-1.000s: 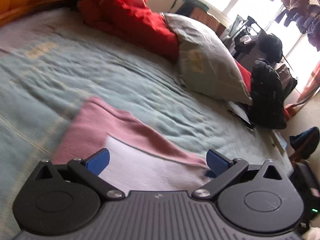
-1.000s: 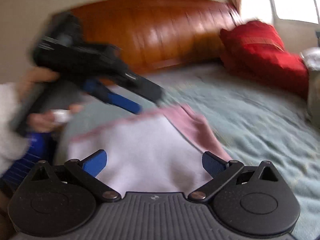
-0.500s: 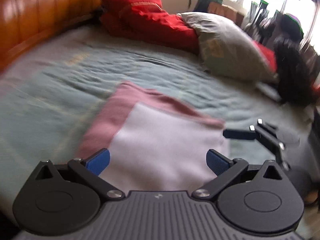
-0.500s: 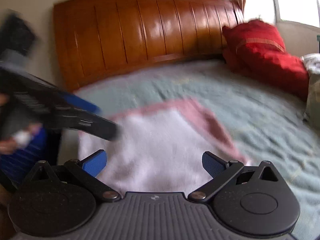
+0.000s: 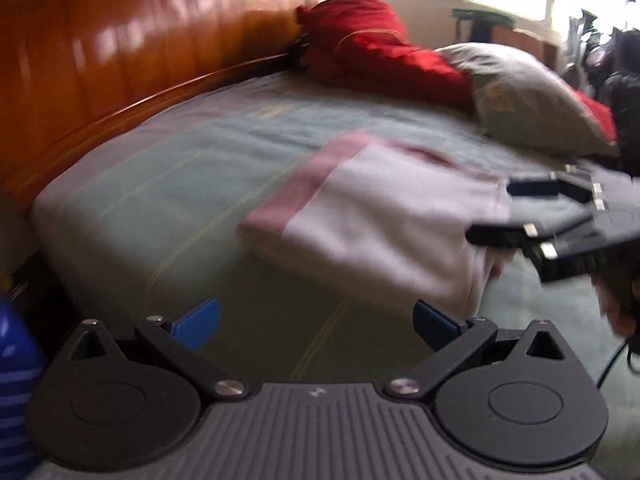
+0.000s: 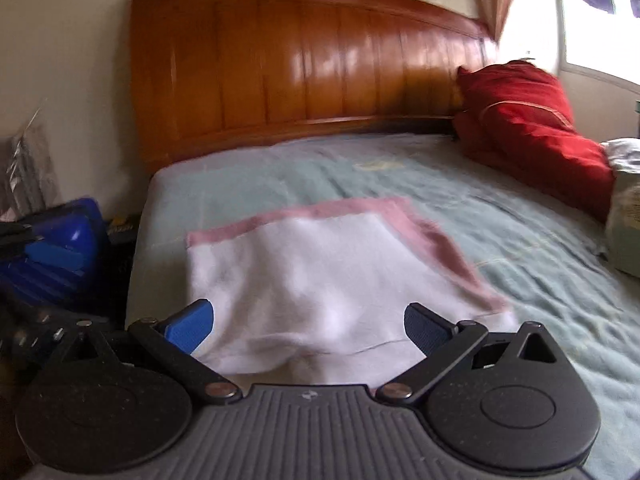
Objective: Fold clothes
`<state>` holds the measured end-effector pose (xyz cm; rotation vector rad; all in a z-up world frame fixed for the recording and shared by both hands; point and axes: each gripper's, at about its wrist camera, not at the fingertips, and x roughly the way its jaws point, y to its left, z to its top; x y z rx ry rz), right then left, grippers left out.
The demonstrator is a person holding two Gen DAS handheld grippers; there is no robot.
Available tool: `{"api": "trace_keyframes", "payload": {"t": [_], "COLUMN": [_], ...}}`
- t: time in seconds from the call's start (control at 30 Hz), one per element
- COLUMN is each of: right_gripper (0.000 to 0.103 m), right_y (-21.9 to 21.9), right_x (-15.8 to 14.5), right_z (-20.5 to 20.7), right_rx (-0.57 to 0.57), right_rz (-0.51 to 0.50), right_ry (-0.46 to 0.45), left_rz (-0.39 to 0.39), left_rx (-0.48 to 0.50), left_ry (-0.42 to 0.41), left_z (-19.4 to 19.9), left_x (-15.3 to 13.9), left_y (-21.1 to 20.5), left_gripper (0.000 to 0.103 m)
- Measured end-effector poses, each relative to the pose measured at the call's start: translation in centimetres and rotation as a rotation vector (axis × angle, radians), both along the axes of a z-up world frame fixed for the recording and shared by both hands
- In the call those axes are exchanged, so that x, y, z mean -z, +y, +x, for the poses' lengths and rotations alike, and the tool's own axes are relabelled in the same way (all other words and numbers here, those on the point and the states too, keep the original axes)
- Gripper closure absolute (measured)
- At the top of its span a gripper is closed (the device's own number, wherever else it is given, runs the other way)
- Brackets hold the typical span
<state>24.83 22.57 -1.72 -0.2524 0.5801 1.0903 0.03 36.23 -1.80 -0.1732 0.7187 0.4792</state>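
We see both grippers pulled back since earlier; left gripper (image 5: 316, 322) and right gripper (image 6: 308, 328) gape wide, empty. Folded white-and-pink garment (image 6: 320, 264) lies flat on bed (image 6: 540, 264).

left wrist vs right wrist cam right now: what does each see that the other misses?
Left wrist only: the right gripper from outside, open beside the folded garment, plus a grey pillow. Right wrist only: the blue ribbed container beside the bed and the headboard full width. Both: the garment on the green bedspread, the red bedding, each camera's own open fingers.
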Motion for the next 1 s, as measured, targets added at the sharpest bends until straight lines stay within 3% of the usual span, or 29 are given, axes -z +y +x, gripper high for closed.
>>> {"api": "trace_keyframes", "payload": {"t": [0.13,0.33,0.4,0.53,0.83,0.9,1.0], "right_gripper": [0.000,0.000,0.000,0.001,0.000,0.000,0.006], "right_y": [0.7,-0.2,-0.3,0.7,4.6,5.8,5.4], "right_x": [0.6,-1.0,-1.6,1.1,-0.6,0.8,1.5], "right_z": [0.2,4.6,6.2,10.9,12.8,14.0,14.6], "right_rx": [-0.041,0.007,0.030,0.093,0.027,0.070,0.190], "right_rz": [-0.003,0.092,0.120,0.064,0.083,0.034,0.017], "right_ry": [0.020,0.047,0.054,0.217,0.185,0.224,0.185], "left_rz": [-0.055,0.079,0.076,0.058,-0.008,-0.025,-0.058], "left_rx": [-0.042,-0.175,-0.163,-0.128,-0.109,-0.110,-0.123], "left_ry": [0.022,0.045,0.047,0.033,0.016,0.006,-0.044], "left_z": [-2.2,-2.8,-2.5,-2.2,-1.0,-1.1,-1.9], "left_x": [2.3,3.8,4.0,4.5,6.4,6.4,6.2], "left_y": [-0.7,-1.5,-1.7,-2.0,-1.9,-2.1,-2.1], "left_gripper": [0.001,0.001,0.001,0.001,0.001,0.001,0.001]}}
